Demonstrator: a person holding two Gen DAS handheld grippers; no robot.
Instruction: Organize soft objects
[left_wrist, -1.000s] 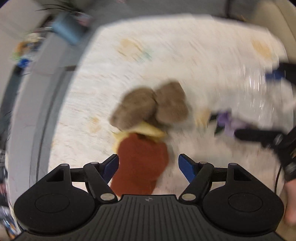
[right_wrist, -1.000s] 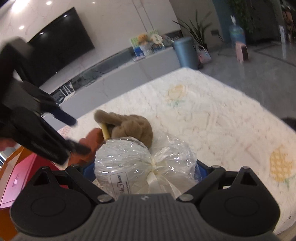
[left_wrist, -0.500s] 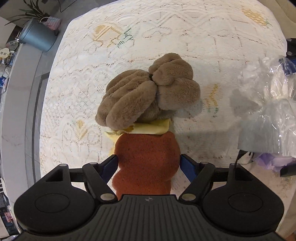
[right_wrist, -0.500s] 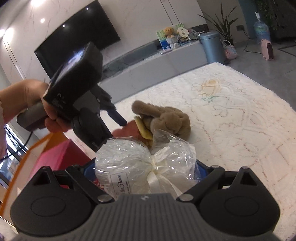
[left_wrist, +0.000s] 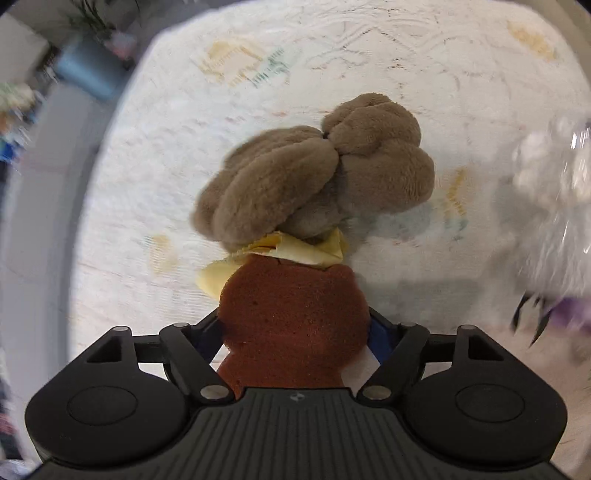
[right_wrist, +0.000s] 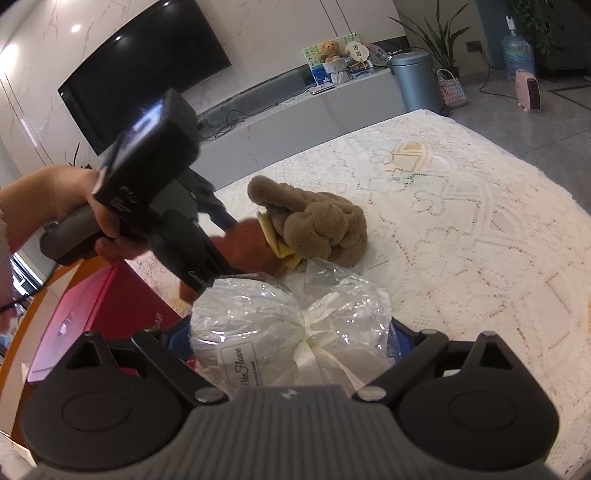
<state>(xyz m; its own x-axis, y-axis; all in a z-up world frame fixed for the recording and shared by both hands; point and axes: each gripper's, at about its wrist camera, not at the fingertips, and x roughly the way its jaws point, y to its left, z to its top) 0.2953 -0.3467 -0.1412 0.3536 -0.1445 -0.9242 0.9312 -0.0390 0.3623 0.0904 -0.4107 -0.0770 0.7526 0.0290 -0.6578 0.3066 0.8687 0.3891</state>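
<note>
Left claw (left_wrist: 294, 323) points steeply down over the plush toy, jaws closing. We see the rust-brown plush body (left_wrist: 295, 291) filling the gap between the two blue pads and both pads against its sides, so we call it gripped. The toy lies on the white lace tablecloth (left_wrist: 369, 66). In the left wrist view its tan knotted part (left_wrist: 314, 177) sits at 12 o'clock from the rust-brown body, and a yellow folded piece (left_wrist: 306, 251) is wedged between the two. This view is motion-blurred toward the edges. At 3 o'clock we make out a blurry white wrapped shape and purple bits below it, too smeared to name. Right claw (right_wrist: 291, 328) is clamped on the cellophane-wrapped white bundle (right_wrist: 251, 314), which has a cream ribbon tied at the middle and a small label with script facing the camera. The bundle spans the whole gap between the fingers. In the right wrist view the toy is at 12 o'clock from the bundle, just beyond it. A person's hand (right_wrist: 74, 206) grips the left claw's handle at 10 o'clock. We see a red box (right_wrist: 92, 314) at 8 o'clock past the table edge. Behind, a wall TV (right_wrist: 140, 81) is at 11 o'clock and a grey-blue bin (right_wrist: 415, 81) is at 1 o'clock.
</note>
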